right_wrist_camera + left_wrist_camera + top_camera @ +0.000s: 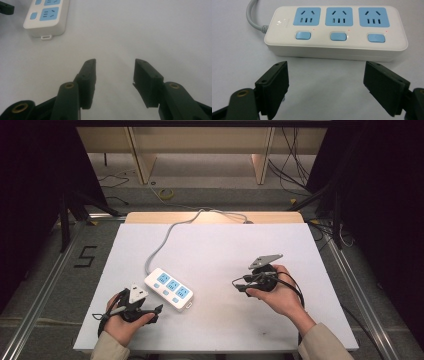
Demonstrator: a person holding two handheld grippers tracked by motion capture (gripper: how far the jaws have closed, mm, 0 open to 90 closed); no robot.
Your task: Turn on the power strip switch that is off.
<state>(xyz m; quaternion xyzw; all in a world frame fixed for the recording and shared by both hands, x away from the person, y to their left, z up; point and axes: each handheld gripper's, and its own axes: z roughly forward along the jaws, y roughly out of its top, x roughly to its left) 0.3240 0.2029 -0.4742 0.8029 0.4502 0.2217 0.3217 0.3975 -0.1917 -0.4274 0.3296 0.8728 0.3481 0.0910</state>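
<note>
white power strip (pixel 336 31) lies just ahead of the left gripper (pixel 325 82), jaws spread to straddle it; right gripper (pixel 115 75) released, well apart.

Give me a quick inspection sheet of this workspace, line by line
Surface: white table top, bare around the work.
Job's things: white power strip with three blue sockets and three blue switches, lying flat.
Clutter: nothing seen.
Grippers: left gripper open, jaws facing the strip's long side, apart from it; right gripper open over bare table.
Cables: strip's grey cord runs off the far edge.
Surroundings: wooden bench legs, floor wires, a "5" mark.
</note>
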